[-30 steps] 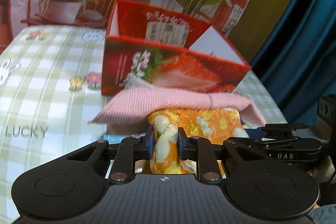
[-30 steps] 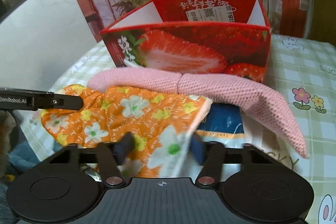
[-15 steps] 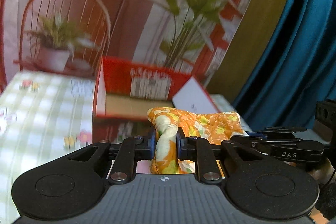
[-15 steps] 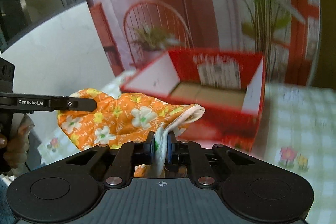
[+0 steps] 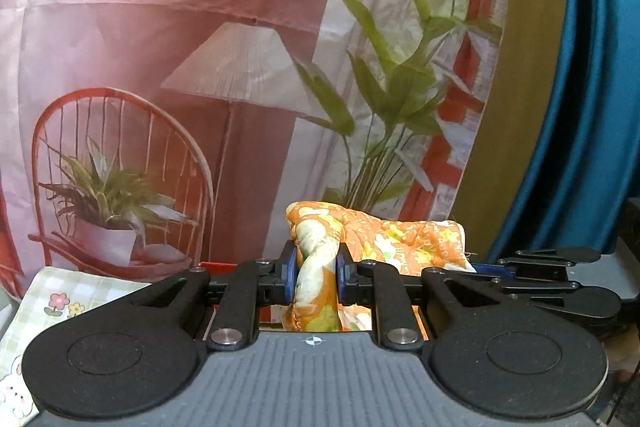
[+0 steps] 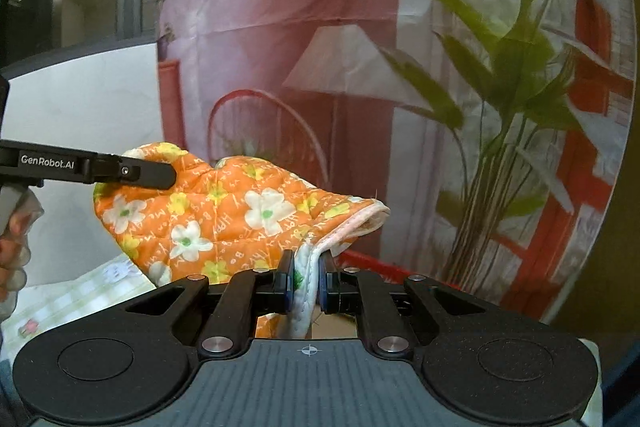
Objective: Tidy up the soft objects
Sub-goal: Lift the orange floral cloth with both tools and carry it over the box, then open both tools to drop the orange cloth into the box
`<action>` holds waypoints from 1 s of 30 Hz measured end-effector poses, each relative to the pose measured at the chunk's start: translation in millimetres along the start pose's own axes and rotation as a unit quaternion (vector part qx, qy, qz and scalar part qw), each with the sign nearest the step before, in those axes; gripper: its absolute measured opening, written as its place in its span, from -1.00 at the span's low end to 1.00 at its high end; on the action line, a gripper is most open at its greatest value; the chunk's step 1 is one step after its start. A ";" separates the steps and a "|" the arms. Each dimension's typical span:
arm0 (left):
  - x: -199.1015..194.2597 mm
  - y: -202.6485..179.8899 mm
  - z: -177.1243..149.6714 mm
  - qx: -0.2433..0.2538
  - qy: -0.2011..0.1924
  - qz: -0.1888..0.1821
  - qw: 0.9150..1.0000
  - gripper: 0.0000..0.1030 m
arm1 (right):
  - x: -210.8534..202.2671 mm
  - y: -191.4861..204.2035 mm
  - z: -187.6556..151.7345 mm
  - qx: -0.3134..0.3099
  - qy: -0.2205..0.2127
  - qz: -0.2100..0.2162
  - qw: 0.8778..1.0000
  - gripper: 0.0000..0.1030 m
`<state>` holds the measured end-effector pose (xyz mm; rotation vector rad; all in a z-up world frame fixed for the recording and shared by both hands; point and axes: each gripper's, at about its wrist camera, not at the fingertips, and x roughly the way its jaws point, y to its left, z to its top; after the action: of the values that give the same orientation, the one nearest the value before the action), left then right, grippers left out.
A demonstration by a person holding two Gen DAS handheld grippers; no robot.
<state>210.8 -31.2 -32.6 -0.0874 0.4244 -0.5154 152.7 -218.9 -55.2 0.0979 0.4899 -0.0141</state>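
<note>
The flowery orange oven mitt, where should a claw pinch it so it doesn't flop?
Best by its two ends, coming level from the near side. The oven mitt is soft and limp, so one pinch would likely let it droop. The right claw is shut on the pink-trimmed cuff edge, a thin rim that fits between the fingers. The left claw squeezes the bunched closed end.

Staged home-like recording set: wrinkled printed backdrop of a lamp, chair and plants [image 5: 240, 27], green checked cartoon tablecloth [image 5: 60, 291], teal curtain [image 5: 580, 107].
</note>
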 end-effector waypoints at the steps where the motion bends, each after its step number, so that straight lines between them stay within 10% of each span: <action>1: 8.0 0.5 -1.0 0.001 0.007 0.002 1.000 -0.62 | 8.1 -2.8 0.2 0.001 0.003 -0.004 1.000 -0.79; 26: 122.1 49.0 -74.5 0.001 0.164 0.053 0.985 -0.57 | 149.8 -19.5 -64.9 0.032 0.169 -0.027 0.985 -0.79; 30: 122.6 47.5 -75.9 0.007 0.168 0.057 0.984 -0.13 | 151.8 -20.3 -65.1 0.033 0.177 -0.044 0.983 -0.63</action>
<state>297.4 -48.9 -156.0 0.0384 0.7505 -0.4210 255.4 -231.3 -185.6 0.1455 0.8499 -0.1008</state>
